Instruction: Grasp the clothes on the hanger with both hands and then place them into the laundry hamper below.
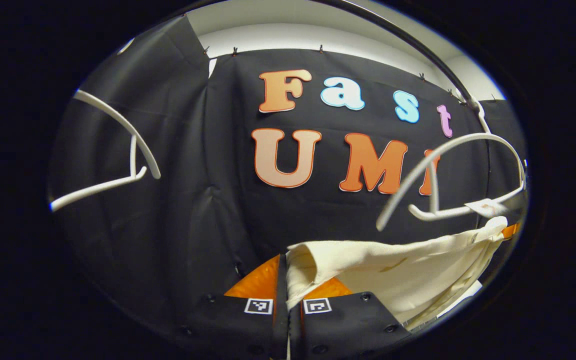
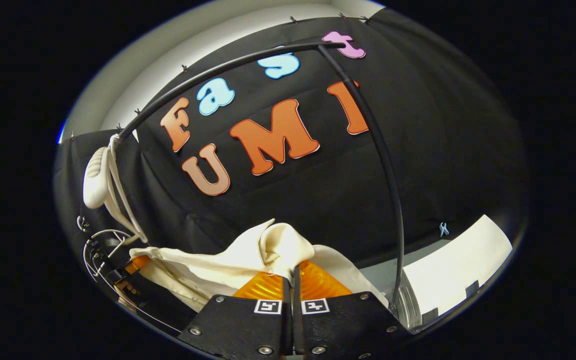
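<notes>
Both grippers clamped on the cream garment!
The left gripper pinches the cream garment at one end, the right gripper pinches the other; a white hanger hangs just above.

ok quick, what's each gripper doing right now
Left gripper: closed on the cream garment.
Right gripper: closed on the same garment, off the white hanger.

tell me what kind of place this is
Likely a staged booth set up as a laundry corner: black cloth wall, a black clothes rail with white hangers, and a cream garment held by both grippers.
</notes>
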### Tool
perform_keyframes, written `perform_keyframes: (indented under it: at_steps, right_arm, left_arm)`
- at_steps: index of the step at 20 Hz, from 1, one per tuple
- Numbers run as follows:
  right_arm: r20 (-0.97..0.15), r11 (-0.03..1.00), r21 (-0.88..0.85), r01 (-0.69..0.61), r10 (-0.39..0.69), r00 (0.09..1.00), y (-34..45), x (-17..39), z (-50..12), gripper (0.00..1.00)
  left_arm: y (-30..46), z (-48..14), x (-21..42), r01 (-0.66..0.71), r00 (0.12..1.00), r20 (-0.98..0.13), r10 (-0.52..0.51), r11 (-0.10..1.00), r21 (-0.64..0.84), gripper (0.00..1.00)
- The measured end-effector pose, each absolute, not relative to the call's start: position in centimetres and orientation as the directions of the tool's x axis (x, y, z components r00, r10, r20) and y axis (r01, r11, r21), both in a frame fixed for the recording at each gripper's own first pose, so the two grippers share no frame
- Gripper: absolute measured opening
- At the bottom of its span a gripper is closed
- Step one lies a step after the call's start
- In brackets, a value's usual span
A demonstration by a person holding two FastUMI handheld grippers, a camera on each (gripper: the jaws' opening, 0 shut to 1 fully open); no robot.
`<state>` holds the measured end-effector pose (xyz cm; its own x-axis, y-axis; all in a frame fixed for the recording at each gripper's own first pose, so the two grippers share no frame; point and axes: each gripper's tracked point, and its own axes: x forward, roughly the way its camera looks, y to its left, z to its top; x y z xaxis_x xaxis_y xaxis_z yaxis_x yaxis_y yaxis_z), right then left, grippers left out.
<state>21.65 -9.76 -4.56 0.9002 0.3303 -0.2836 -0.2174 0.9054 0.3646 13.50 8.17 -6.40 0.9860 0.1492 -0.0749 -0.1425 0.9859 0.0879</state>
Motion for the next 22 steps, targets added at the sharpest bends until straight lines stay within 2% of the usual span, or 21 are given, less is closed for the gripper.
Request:
perform_keyframes:
  at_steps: [6, 11, 22]
  right_arm:
    - [-0.347, 0.915, 0.379, -0.138, 0.279, 0.895, -8.7, 21.2, -11.0, 0.00]
    - [-0.386, 0.906, 0.410, -0.108, 0.280, 0.879, -5.2, 20.8, -14.9, 0.00]
    - [-0.432, 0.857, 0.475, -0.201, 0.426, 0.795, 10.0, 19.1, -21.0, 0.00]
  left_arm:
    - [8.6, -9.8, 12.9, -0.164, 0.974, -0.142, 0.177, 0.982, 0.099, 0.08]
    - [6.7, -12.3, 12.9, -0.117, 0.971, -0.196, 0.135, 0.988, 0.097, 0.08]
    - [0.0, -18.1, 12.8, 0.025, 0.949, -0.315, -0.020, 1.000, 0.012, 0.08]
